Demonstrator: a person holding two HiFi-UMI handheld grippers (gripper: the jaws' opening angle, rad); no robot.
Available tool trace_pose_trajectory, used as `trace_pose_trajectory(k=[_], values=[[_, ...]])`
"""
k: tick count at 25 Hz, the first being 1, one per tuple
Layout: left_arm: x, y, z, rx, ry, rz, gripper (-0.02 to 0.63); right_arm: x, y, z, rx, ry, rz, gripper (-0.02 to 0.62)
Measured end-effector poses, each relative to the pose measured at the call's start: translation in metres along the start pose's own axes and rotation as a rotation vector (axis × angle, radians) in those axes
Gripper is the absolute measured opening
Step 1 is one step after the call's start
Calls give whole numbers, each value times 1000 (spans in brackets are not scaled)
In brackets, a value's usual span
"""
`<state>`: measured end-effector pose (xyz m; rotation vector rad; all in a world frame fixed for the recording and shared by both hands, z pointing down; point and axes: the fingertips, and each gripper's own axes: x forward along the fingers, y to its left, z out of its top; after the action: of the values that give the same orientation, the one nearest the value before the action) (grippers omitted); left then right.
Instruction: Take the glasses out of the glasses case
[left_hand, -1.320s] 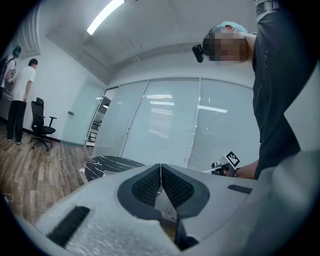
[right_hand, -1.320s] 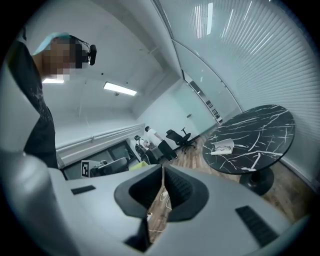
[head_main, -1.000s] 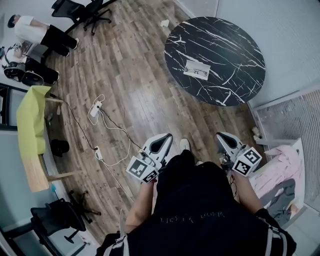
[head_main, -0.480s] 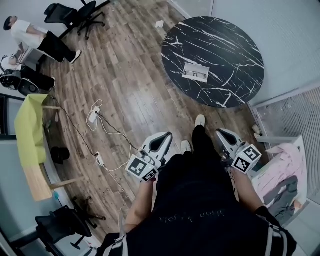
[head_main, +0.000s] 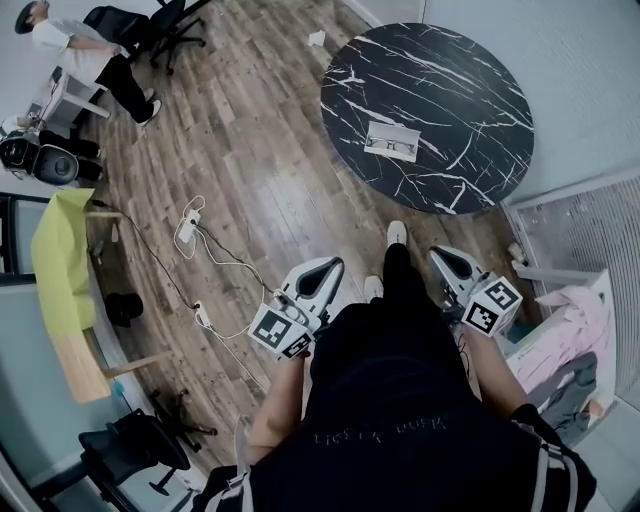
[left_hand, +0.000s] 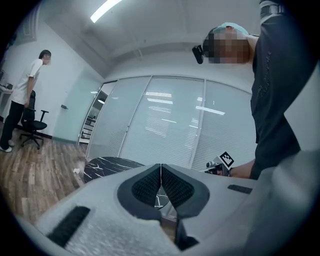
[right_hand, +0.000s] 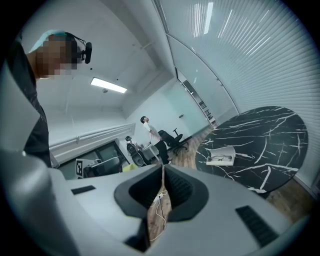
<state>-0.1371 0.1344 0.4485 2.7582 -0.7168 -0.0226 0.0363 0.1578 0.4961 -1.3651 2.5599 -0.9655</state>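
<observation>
One round black-marbled bench (head_main: 470, 90) carries one white glasses case (head_main: 392, 141), lid open, just off the middle toward the near edge; the rest of the top is bare. One pair of glasses (head_main: 392, 147) appears to lie inside, though it shows small. Two claws hang at the person's waist, well apart from the bench: the left claw (head_main: 325, 268) and the right claw (head_main: 445, 258) both have their pads pressed together on nothing. Open wood floor (head_main: 270, 160) lies between, with one white power strip (head_main: 188, 222) off to the left.
</observation>
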Motion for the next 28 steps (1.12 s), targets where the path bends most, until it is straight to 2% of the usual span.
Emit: trace_pose_trajectory(k=[10,16,28], values=[[46,32,7,-24,24,12,20,33,-32,33,-4,30,42,34],[92,57,11,-25,60,-3,20,59,-69,60,-21,44,51,34],[171,97,33,-14,104,15,20,100,-141,108,-34,70,80,34]])
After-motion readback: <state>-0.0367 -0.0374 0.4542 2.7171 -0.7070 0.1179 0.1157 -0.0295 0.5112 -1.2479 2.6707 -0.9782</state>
